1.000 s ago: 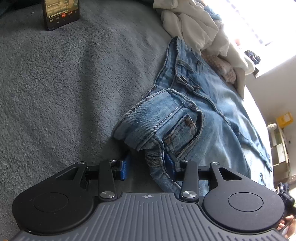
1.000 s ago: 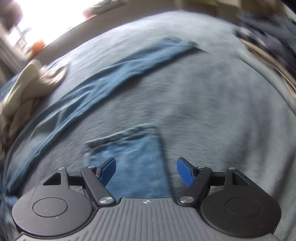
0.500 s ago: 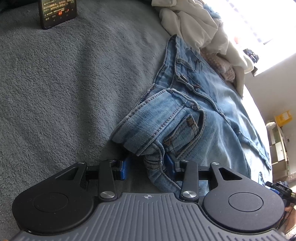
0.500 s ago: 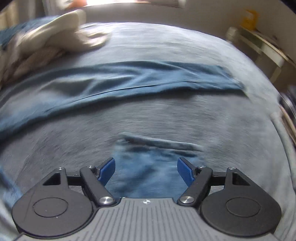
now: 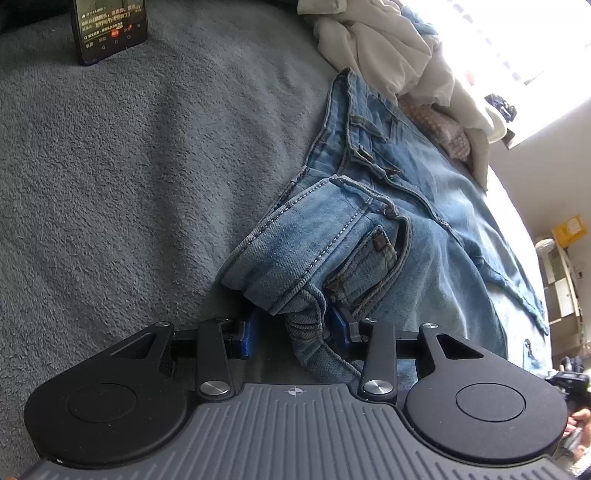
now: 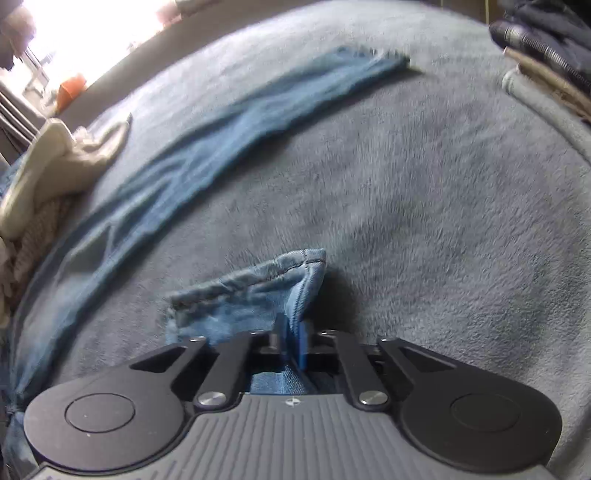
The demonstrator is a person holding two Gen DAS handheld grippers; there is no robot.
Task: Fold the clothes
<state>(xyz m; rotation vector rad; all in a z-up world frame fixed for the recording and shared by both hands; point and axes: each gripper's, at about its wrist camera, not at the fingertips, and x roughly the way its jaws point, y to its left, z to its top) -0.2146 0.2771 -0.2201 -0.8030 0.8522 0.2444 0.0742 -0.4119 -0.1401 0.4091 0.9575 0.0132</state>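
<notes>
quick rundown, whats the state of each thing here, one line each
left hand-held gripper: shut on the jeans waistband
right hand-held gripper: shut on a jeans leg hem
jeans: unfolded, waist bunched at the gripper, other leg flat on the blanket
phone: screen lit, lying on the blanket
grey blanket: spread out under everything
pale clothes: heaped, unfolded, beside the jeans

From my left wrist view, the phone (image 5: 110, 27) is cut off by the top edge, and its screen text is too small to read. The jeans (image 5: 424, 229) run under the white clothes (image 5: 384, 55), so their far waistband is hidden. My left gripper (image 5: 295, 328) has denim bunched between its blue pads, hiding their inner faces. On the right view, the far trouser leg (image 6: 240, 122) is blurred.
</notes>
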